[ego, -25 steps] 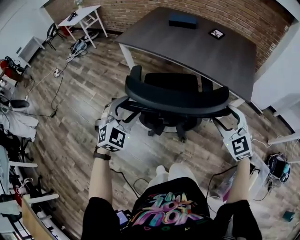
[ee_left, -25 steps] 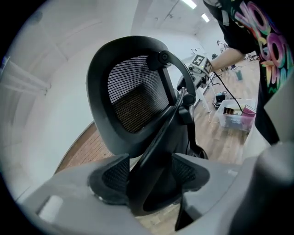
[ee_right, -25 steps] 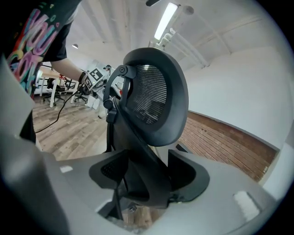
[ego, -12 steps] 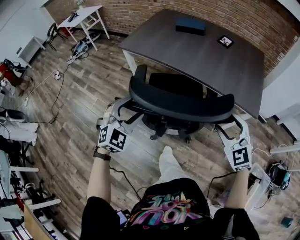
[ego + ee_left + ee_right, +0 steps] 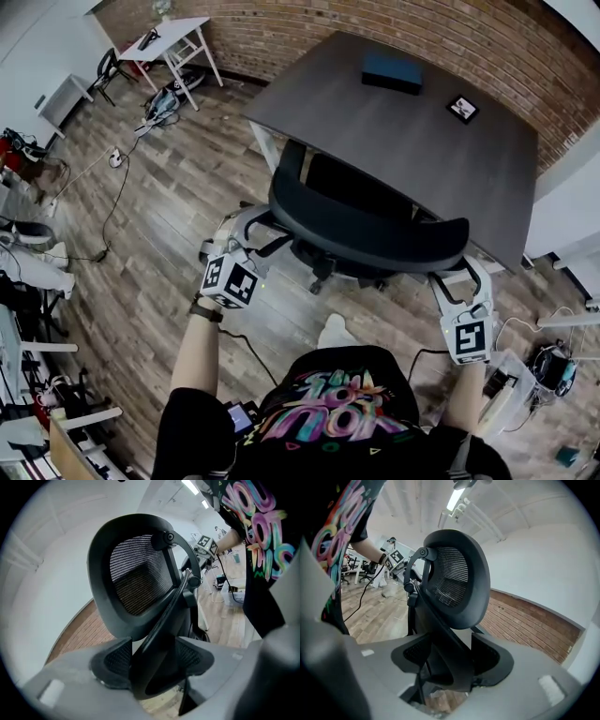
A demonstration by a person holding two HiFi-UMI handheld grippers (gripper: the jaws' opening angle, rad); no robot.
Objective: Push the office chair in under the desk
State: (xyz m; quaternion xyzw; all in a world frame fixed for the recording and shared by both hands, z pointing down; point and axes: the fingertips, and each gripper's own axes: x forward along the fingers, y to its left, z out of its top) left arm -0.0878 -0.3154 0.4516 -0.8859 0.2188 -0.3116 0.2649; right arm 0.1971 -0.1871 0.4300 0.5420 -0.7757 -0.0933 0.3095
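Office chair (image 5: pixel 366 234) stands partly under the tabletop (image 5: pixel 403 131) at twelve o'clock, mid-push; left gripper (image 5: pixel 247 230) and right gripper (image 5: pixel 459 277) each clamp its back frame. Next: shove straight ahead, evenly.

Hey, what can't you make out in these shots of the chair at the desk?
- Head view: the wheels and base of the office chair are mostly hidden under its own backrest and seat.
- Head view: the space under the desk is covered by the desktop, so legroom there cannot be judged.
- Head view: the square card on the desk is too small to read.
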